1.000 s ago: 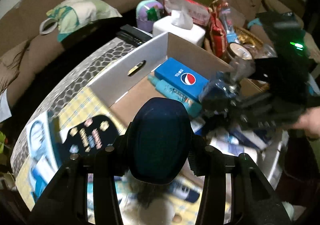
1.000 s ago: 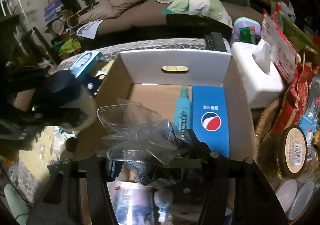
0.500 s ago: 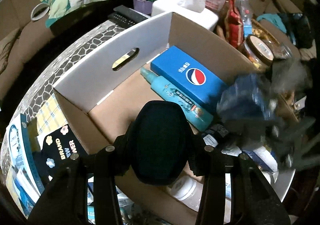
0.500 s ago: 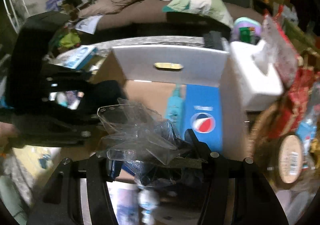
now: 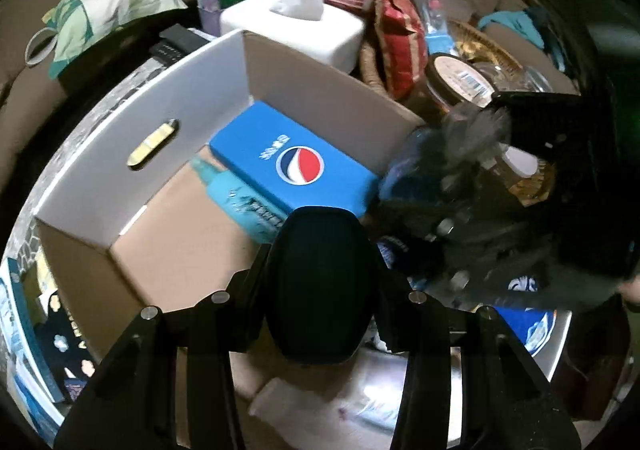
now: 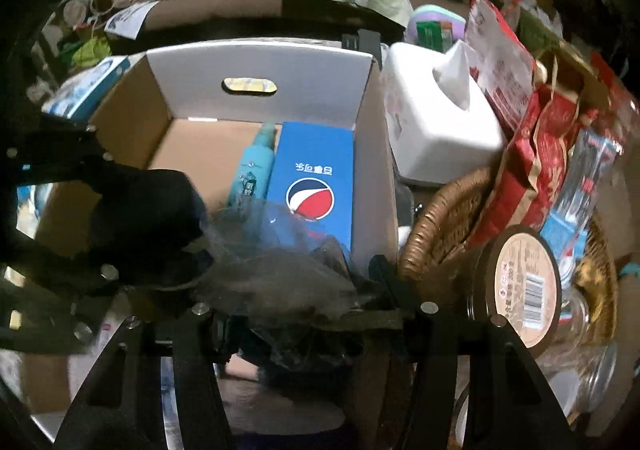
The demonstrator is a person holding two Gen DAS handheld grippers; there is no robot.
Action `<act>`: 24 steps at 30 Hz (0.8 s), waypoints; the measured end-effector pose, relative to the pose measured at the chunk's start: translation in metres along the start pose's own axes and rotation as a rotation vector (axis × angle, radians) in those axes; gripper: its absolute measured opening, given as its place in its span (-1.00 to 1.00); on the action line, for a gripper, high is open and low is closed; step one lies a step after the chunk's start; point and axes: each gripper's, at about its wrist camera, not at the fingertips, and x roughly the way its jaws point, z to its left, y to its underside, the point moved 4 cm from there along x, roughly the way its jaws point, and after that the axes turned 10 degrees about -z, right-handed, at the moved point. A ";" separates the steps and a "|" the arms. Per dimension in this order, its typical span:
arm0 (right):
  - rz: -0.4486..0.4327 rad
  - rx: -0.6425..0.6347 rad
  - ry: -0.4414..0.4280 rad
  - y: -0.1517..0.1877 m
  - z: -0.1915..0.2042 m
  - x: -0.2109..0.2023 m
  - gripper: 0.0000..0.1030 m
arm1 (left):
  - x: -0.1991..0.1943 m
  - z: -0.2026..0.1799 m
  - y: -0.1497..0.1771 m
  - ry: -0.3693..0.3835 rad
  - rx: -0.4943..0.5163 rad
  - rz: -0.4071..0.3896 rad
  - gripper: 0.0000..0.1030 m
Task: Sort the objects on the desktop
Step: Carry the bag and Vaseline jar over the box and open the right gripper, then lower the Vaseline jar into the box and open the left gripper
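My left gripper (image 5: 322,290) is shut on a dark navy oval case (image 5: 324,282) and holds it over the open cardboard box (image 5: 120,153). My right gripper (image 6: 296,302) is shut on a crumpled clear plastic package (image 6: 280,250) with a dark item inside, above the box's near right part (image 6: 372,153). The box holds a blue Pepsi box (image 5: 292,165) and a teal bottle (image 5: 244,197); both also show in the right wrist view, Pepsi box (image 6: 312,177), bottle (image 6: 252,169). The left gripper with its case shows blurred in the right wrist view (image 6: 132,221).
A white tissue box (image 6: 436,121) stands right of the cardboard box. A wicker basket (image 6: 440,226) with red snack bags and a brown-lidded jar (image 6: 520,290) sit at right. Blue booklets (image 5: 24,314) lie left of the box. A sofa is behind.
Both grippers moved forward over the box with their loads. The left gripper with the case came in over the box's left side, close beside the right gripper.
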 end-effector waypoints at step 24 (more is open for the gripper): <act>-0.148 0.069 -0.054 -0.004 -0.014 -0.073 0.32 | 0.043 -0.003 -0.024 -0.023 -0.077 -0.003 -0.18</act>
